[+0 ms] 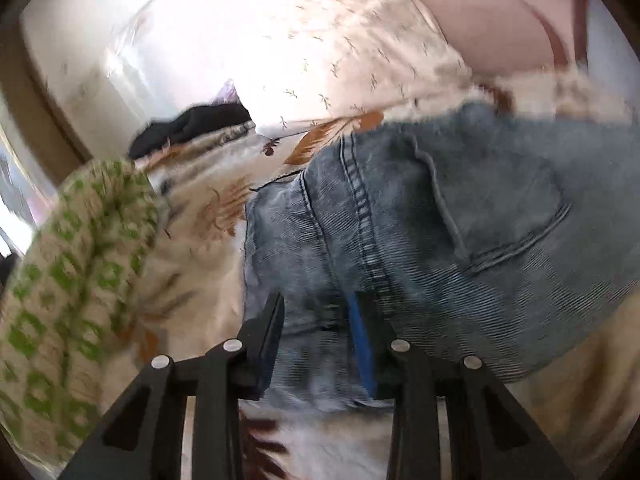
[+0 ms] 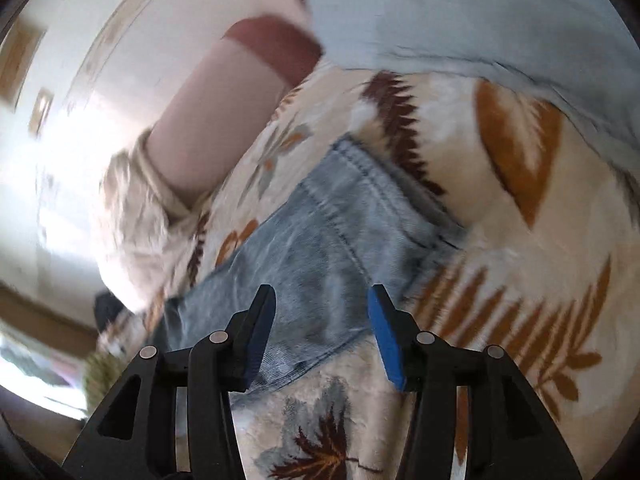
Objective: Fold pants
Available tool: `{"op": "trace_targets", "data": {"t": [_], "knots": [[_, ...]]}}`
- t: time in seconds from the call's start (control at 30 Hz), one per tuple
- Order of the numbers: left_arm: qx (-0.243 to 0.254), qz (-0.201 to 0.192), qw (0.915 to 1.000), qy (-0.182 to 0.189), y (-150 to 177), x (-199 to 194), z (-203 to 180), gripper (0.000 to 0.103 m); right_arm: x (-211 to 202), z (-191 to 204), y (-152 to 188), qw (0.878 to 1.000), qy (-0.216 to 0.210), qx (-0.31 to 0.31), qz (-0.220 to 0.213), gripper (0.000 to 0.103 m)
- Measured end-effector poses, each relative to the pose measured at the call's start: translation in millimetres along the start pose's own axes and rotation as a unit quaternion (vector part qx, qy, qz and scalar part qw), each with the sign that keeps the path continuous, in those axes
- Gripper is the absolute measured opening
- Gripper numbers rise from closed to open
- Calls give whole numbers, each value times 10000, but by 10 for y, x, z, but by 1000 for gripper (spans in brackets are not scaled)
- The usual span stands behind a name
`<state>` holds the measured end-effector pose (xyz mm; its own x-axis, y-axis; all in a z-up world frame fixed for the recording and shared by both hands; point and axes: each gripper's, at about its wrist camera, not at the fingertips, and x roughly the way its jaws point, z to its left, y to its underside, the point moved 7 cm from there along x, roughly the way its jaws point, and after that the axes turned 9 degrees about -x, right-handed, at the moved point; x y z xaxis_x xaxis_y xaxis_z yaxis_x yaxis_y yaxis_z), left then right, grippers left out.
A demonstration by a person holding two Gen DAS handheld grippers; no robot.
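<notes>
Blue denim jeans (image 1: 440, 220) lie on a cream blanket with leaf prints (image 1: 192, 216), back pocket facing up. My left gripper (image 1: 318, 312) sits at the near edge of the jeans, beside the centre seam. A bunched fold of denim fills the gap between its pads, and they seem to press on it. In the right wrist view a narrower part of the jeans (image 2: 340, 220) stretches away over the blanket (image 2: 520, 280). My right gripper (image 2: 322, 300) hovers over it, open, with nothing pinched between its blue pads. Both views are blurred.
A green-and-cream patterned sleeve (image 1: 72, 260) is at the left. A black garment (image 1: 192, 126) and a white printed pillow (image 1: 340, 52) lie beyond the jeans. A pink bolster (image 2: 216, 120), crumpled cream cloth (image 2: 132, 220) and pale blue fabric (image 2: 460, 20) border the blanket.
</notes>
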<state>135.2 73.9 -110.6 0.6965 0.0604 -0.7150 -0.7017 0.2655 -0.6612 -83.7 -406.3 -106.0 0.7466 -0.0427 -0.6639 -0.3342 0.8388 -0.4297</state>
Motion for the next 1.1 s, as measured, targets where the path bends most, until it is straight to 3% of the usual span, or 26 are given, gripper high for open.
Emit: {"op": "trace_targets", "data": {"t": [0.07, 0.17, 0.4, 0.5, 0.63, 0.83, 1.0, 1.1], "knots": [[-394, 23, 9985, 374, -73, -164, -25, 38, -44, -142, 63, 9991, -102, 419, -33, 52], [-432, -7, 9943, 976, -181, -388, -332, 39, 14, -319, 120, 9977, -3, 664, 126, 53], [421, 106, 9769, 2094, -713, -676, -1578, 42, 205, -695, 57, 9900, -126, 1385, 229, 53], [876, 92, 9680, 2351, -912, -730, -2142, 42, 290, -712, -46, 9889, -255, 1452, 196, 53], [1511, 331, 9473, 2805, -1081, -670, -2821, 42, 407, -731, -102, 9897, -158, 1412, 185, 53], [2084, 635, 9289, 2995, -1204, -502, -3692, 43, 432, -728, -132, 9904, -151, 1368, 91, 53], [2543, 700, 9118, 3146, -1230, -389, -4190, 47, 436, -807, -128, 9875, -142, 1563, 128, 36], [2685, 804, 9017, 3291, -1259, -332, -4455, 47, 422, -843, -128, 9861, -192, 1642, 163, 31]]}}
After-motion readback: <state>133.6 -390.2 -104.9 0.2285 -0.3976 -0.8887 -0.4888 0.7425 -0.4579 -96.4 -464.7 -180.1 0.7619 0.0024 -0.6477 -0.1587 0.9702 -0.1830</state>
